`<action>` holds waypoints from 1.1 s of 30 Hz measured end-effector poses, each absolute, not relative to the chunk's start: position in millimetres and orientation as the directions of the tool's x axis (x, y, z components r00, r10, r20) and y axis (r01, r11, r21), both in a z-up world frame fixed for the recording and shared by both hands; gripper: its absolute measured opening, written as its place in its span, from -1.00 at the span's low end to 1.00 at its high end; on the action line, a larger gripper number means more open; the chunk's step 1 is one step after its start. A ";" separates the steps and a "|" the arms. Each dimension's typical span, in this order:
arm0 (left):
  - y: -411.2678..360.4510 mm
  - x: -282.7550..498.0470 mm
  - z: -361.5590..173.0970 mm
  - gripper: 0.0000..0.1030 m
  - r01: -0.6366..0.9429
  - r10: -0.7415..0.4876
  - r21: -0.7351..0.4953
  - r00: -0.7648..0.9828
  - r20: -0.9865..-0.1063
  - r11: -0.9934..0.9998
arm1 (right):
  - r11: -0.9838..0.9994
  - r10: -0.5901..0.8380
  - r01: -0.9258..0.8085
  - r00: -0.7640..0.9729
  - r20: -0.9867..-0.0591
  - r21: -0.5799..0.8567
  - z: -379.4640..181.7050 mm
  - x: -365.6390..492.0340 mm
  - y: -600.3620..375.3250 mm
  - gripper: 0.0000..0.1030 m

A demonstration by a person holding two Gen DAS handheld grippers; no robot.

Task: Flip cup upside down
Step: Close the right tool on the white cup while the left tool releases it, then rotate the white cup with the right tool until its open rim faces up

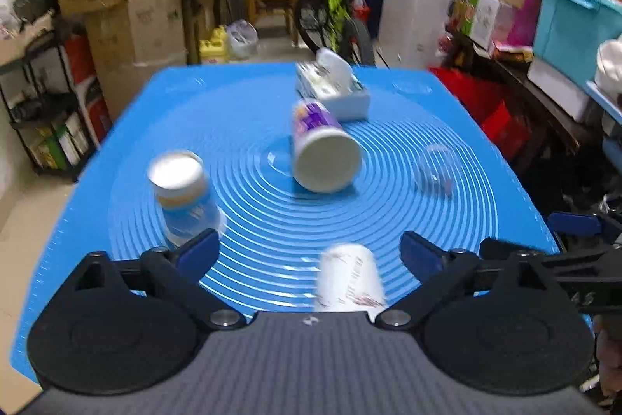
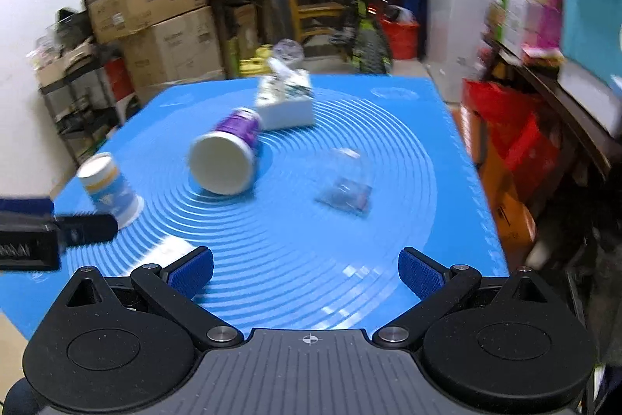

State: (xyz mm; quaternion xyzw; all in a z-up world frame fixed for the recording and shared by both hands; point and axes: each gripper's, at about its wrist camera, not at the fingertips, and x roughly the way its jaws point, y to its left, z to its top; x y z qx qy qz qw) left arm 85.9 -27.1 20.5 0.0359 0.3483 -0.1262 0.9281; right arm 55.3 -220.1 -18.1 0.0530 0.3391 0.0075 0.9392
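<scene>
A white paper cup with red print (image 1: pixel 350 279) stands bottom up on the blue mat, between the open fingers of my left gripper (image 1: pixel 311 255) and not touched by them. A purple and white cup (image 1: pixel 322 146) lies on its side mid-mat, also in the right wrist view (image 2: pixel 229 154). A blue and yellow cup (image 1: pixel 180 193) stands bottom up at the left, also in the right wrist view (image 2: pixel 109 189). A clear plastic cup (image 2: pixel 346 185) sits at the right, blurred. My right gripper (image 2: pixel 307 271) is open and empty above the mat's near edge.
A white tissue box (image 1: pixel 334 92) sits at the far side of the blue mat (image 1: pixel 252 92). The left gripper's black body (image 2: pixel 39 236) reaches in at the left of the right wrist view. Cardboard boxes, shelves and a bicycle surround the table.
</scene>
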 end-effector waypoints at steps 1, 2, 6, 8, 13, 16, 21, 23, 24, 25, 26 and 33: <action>-22.7 86.5 23.5 0.94 0.252 -0.204 -0.020 0.730 -0.653 0.967 | 0.995 0.060 0.002 0.770 -0.636 0.097 -14.9 58.3 -213.8 0.95; -16.9 88.4 25.6 0.94 0.242 -0.193 -0.016 0.733 -0.653 0.970 | 0.995 0.080 -0.023 0.766 -0.638 0.096 -11.6 62.9 -206.2 0.95; 4.3 103.1 21.3 0.95 0.173 -0.127 0.002 0.731 -0.670 0.985 | 0.990 0.138 -0.082 0.733 -0.666 0.115 -5.4 87.4 -181.2 0.95; 18.4 111.3 14.0 0.95 0.143 -0.110 -0.009 0.721 -0.684 0.990 | 0.985 0.169 -0.095 0.698 -0.696 0.144 -6.5 102.4 -173.5 0.95; 40.6 124.9 -7.0 0.95 0.125 -0.071 0.022 0.693 -0.717 0.992 | 0.966 0.253 -0.100 0.570 -0.781 0.240 -25.4 137.2 -152.2 0.93; 50.6 128.5 -18.6 0.95 0.133 -0.069 0.030 0.677 -0.732 0.991 | 0.955 0.284 -0.074 0.505 -0.815 0.287 -42.1 151.5 -141.8 0.84; 63.5 134.7 -36.3 0.95 0.140 -0.083 0.011 0.647 -0.758 0.990 | 0.928 0.350 -0.031 0.419 -0.838 0.372 -63.2 164.3 -135.6 0.71; 65.4 135.3 -40.4 0.95 0.142 -0.083 0.011 0.640 -0.764 0.990 | 0.934 0.336 -0.026 0.408 -0.849 0.357 -67.5 166.6 -131.2 0.64; 66.0 135.1 -42.1 0.95 0.142 -0.082 0.013 0.640 -0.764 0.990 | 0.936 0.329 -0.020 0.404 -0.854 0.352 -69.5 168.1 -130.1 0.62; 66.8 135.1 -43.4 0.95 0.143 -0.082 0.014 0.641 -0.763 0.990 | 0.936 0.327 -0.013 0.397 -0.857 0.351 -71.4 169.1 -129.3 0.57; 66.7 135.1 -44.3 0.95 0.148 -0.085 0.014 0.642 -0.762 0.989 | 0.935 0.329 -0.005 0.388 -0.861 0.355 -73.4 170.2 -129.8 0.48; 64.1 135.5 -47.1 0.95 0.155 -0.095 0.008 0.641 -0.761 0.988 | 0.939 0.319 -0.020 0.423 -0.848 0.343 -73.3 163.5 -130.5 0.26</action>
